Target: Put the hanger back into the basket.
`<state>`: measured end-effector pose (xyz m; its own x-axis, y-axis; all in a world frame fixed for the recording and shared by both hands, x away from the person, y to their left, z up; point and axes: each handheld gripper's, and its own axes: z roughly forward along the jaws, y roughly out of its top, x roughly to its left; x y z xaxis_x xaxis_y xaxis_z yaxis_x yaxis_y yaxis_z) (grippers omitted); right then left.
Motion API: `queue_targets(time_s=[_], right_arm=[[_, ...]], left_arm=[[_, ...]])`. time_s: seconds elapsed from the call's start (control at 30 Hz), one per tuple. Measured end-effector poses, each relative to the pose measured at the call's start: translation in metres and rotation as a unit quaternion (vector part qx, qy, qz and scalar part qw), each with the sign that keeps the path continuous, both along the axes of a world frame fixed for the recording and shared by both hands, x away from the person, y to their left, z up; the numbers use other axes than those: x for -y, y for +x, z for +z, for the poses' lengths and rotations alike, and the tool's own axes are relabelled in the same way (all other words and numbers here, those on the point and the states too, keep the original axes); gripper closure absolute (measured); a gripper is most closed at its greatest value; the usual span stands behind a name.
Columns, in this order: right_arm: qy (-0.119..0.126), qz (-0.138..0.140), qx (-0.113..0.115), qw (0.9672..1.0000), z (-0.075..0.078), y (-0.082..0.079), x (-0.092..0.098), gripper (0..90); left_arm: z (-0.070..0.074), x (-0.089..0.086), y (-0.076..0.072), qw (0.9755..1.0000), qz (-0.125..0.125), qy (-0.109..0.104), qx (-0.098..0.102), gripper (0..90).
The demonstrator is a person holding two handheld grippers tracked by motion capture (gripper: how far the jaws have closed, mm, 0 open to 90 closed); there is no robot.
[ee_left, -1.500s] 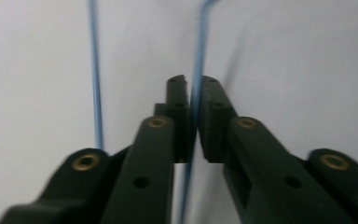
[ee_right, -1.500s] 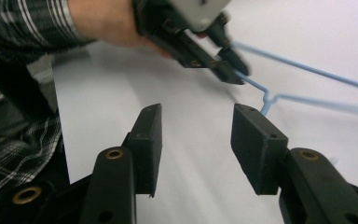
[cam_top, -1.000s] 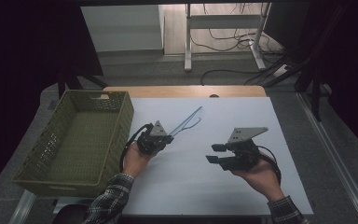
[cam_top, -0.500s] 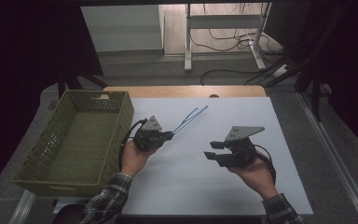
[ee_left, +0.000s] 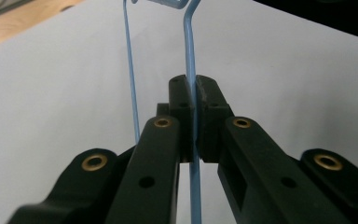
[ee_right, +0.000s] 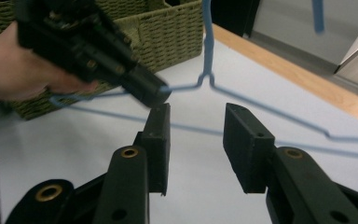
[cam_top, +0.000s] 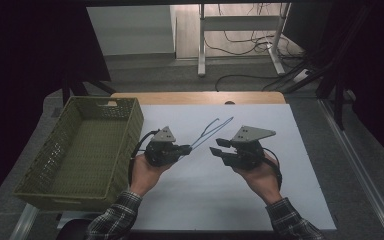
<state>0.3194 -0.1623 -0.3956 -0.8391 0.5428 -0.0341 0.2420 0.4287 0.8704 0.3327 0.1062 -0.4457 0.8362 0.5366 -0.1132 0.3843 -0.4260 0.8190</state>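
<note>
The left gripper (cam_top: 186,148) is clamping the blue wire hanger (ee_right: 208,60) above the table (cam_top: 300,165); the right gripper (ee_right: 196,122), half-open and just narrowing, is approaching it and may knock the thin wire loose

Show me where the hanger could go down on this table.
Bare white sheet behind and right of the right gripper, and the front strip near the sleeves. The basket is empty too. It is tight mid-table, where the left gripper holds the hanger beside the right.
</note>
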Motion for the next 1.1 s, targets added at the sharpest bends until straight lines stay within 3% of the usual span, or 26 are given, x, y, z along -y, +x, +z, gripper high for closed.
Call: queue_targets(time_s=[0.2,0.3,0.33,0.47,0.53,0.57,0.6,0.63,0.67,0.7,0.73,0.77,0.8,0.9,0.93,1.0,1.03,1.1], right_arm=[[0.01,-0.014,0.019,0.9997,-0.002,0.004,-0.011,64.5],[0.021,-0.02,0.02,0.9994,-0.002,0.004,-0.013,72.1],[0.02,-0.026,0.021,0.9992,-0.003,0.004,-0.014,82.0],[0.007,-0.037,0.031,0.9988,-0.003,0.002,-0.014,85.2],[0.003,-0.041,0.031,0.9987,-0.003,0.0,-0.014,85.4],[0.0,-0.042,0.03,0.9987,-0.002,0.0,-0.014,85.4],[-0.004,-0.045,0.026,0.9986,-0.001,0.0,-0.015,85.4],[-0.004,-0.045,0.026,0.9986,-0.001,0.0,-0.015,85.4],[-0.008,-0.047,0.027,0.9985,-0.001,0.0,-0.016,85.4],[-0.014,-0.049,0.027,0.9984,-0.001,-0.001,-0.016,85.4],[-0.014,-0.049,0.027,0.9984,-0.001,-0.001,-0.016,85.4],[-0.018,-0.052,0.025,0.9982,0.0,-0.001,-0.017,85.4],[-0.018,-0.052,0.025,0.9982,0.0,-0.001,-0.017,85.4],[-0.031,-0.058,0.024,0.9975,0.0,-0.002,-0.021,85.4],[-0.035,-0.059,0.024,0.9974,0.0,-0.003,-0.022,85.4],[-0.036,-0.06,0.024,0.9973,0.001,-0.003,-0.023,85.4],[-0.039,-0.062,0.021,0.9971,0.001,-0.003,-0.025,85.4],[-0.039,-0.062,0.02,0.9971,0.001,-0.003,-0.026,85.4]], left_arm=[[-0.002,0.013,-0.007,0.9997,-0.02,0.0,-0.011,86.8],[-0.004,0.018,-0.009,0.9995,-0.029,-0.002,-0.016,86.8],[-0.004,0.021,-0.01,0.9994,-0.031,-0.002,-0.016,86.8],[-0.003,0.023,-0.012,0.9992,-0.035,0.005,-0.018,85.9],[0.0,0.022,-0.014,0.9996,-0.024,0.009,-0.009,70.1],[0.002,0.022,-0.014,0.9996,-0.02,0.012,-0.012,70.1],[0.005,0.018,-0.013,0.9994,-0.025,0.009,-0.024,59.7],[0.005,0.018,-0.013,0.9994,-0.025,0.009,-0.024,54.6],[0.007,0.017,-0.012,0.9988,-0.029,0.008,-0.038,54.6],[0.008,0.013,-0.013,0.9985,-0.027,0.013,-0.045,44.5],[0.008,0.013,-0.013,0.9985,-0.027,0.013,-0.045,42.0],[0.006,0.013,-0.013,0.9968,-0.033,0.033,-0.065,39.4],[0.006,0.013,-0.013,0.9968,-0.033,0.033,-0.065,38.0],[0.001,0.012,-0.014,0.9953,-0.039,0.051,-0.072,37.9],[-0.001,0.016,-0.016,0.9949,-0.046,0.068,-0.059,41.2],[-0.001,0.018,-0.017,0.9943,-0.047,0.08,-0.051,43.0],[-0.001,0.02,-0.017,0.9943,-0.056,0.075,-0.052,55.7],[-0.001,0.021,-0.017,0.994,-0.053,0.084,-0.046,58.5]])
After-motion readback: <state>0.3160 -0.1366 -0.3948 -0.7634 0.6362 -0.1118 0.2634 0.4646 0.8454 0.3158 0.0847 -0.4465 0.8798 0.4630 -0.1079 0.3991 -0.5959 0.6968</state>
